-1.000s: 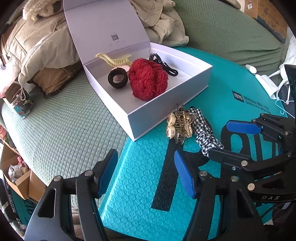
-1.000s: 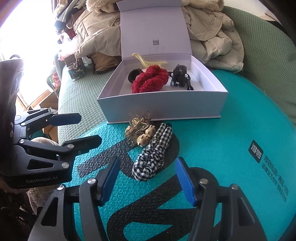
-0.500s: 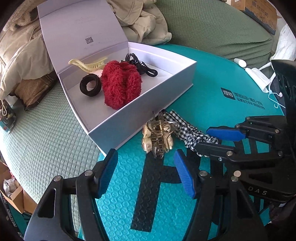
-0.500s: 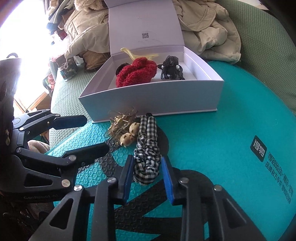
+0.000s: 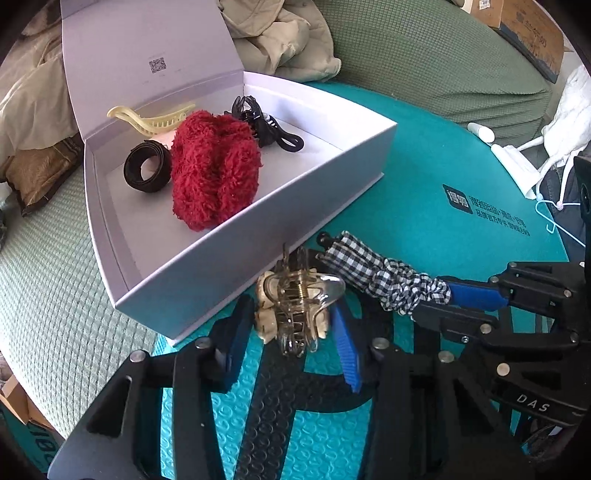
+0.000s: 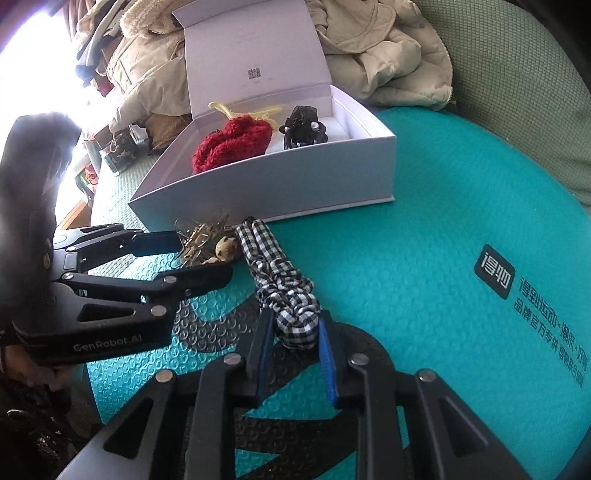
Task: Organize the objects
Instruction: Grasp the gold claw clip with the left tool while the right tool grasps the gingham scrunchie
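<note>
An open white box (image 5: 288,229) (image 6: 280,184) on the teal mat holds a red fluffy scrunchie (image 5: 214,166) (image 6: 232,146), a black band (image 5: 147,171), a yellow claw clip (image 5: 155,120) and a black clip (image 5: 266,125) (image 6: 303,127). In front of it lie a clear hair claw with beige beads (image 5: 295,306) (image 6: 207,240) and a black-and-white checked scrunchie (image 5: 384,273) (image 6: 284,291). My left gripper (image 5: 291,332) straddles the clear claw, fingers close on both sides. My right gripper (image 6: 295,347) is shut on the near end of the checked scrunchie.
The teal mat (image 6: 443,221) lies on a green bedcover (image 5: 55,295). Beige jackets (image 6: 384,55) are piled behind the box. A white hanger and white items (image 5: 524,166) lie at the right. A cardboard box (image 5: 532,33) stands at the far right.
Both grippers moved forward. The right one closed on the checked scrunchie. The left one narrowed around the clear hair claw.
</note>
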{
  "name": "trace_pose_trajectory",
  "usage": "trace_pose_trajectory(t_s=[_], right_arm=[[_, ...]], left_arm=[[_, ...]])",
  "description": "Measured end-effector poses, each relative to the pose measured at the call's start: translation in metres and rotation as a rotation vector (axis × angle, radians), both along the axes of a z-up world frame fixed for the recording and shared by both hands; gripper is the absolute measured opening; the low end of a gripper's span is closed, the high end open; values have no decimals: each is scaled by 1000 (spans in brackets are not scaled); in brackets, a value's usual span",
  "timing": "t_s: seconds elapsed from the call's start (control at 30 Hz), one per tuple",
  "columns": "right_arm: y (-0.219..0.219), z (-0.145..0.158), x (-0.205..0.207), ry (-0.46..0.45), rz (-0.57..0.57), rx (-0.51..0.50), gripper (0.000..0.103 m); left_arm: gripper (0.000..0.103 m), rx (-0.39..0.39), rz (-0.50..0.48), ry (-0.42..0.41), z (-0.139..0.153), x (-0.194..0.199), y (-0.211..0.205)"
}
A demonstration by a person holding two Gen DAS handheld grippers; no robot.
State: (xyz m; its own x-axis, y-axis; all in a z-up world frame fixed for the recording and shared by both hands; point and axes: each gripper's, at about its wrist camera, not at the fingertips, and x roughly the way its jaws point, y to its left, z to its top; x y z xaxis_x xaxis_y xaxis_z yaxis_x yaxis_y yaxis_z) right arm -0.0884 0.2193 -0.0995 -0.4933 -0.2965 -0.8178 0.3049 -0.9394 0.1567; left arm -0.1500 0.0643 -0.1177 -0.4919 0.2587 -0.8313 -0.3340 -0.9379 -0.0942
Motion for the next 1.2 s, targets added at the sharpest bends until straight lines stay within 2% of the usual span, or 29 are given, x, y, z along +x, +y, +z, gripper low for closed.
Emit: trace_pose_trajectory(t_s=[0.5, 1.07, 1.2], right_arm=[[7, 2, 20, -13, -26, -4, 21], [4, 9, 80, -29, -5, 27, 21], [0, 8, 82, -30, -10, 67, 21]], left_arm=[[41, 50, -3, -44, 0, 30, -2], [41, 38, -7, -67, 5, 93, -11], [48, -5, 15, -60, 5, 95, -9]])
